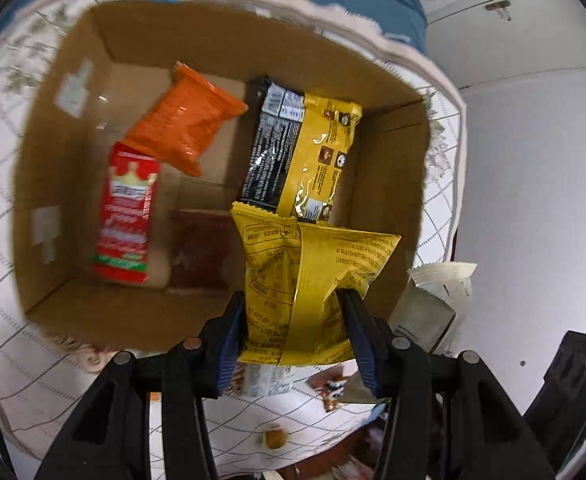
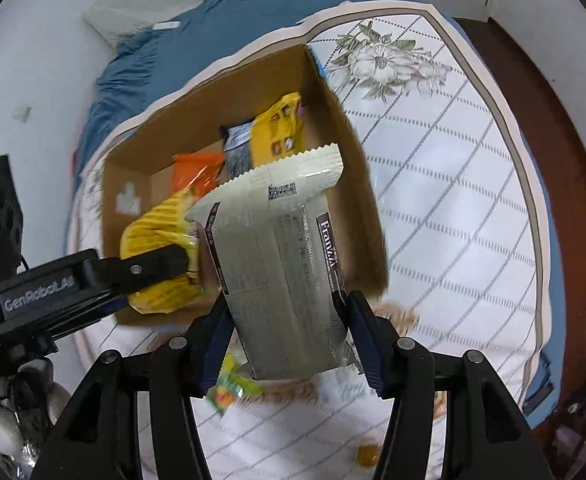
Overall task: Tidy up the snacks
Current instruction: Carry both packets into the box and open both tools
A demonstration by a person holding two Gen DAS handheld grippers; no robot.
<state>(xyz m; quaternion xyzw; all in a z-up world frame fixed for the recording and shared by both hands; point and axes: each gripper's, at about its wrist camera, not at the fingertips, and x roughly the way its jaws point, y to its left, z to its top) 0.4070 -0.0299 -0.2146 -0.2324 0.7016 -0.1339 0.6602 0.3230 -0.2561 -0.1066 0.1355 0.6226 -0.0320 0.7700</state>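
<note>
An open cardboard box [image 1: 53,184] stands on a white quilted cloth. Inside lie an orange packet [image 1: 189,120], a red packet with a crown [image 1: 127,216], a dark red packet [image 1: 201,252] and a black-and-yellow packet [image 1: 305,148]. My left gripper [image 1: 293,320] is shut on a yellow snack packet [image 1: 313,264], held over the box's near edge. My right gripper [image 2: 285,320] is shut on a white Franzzi packet [image 2: 277,264], also above the cardboard box [image 2: 357,184]. In the right wrist view the left gripper's fingers [image 2: 161,262] pinch the yellow packet [image 2: 153,240].
The quilted cloth [image 2: 453,200] with a flower print covers a blue bed [image 2: 141,64]. Small loose snacks lie on the cloth near me: a green-orange packet [image 2: 233,392] and a small amber piece [image 1: 273,438]. White wall to the right, brown floor [image 2: 565,184] beyond the bed.
</note>
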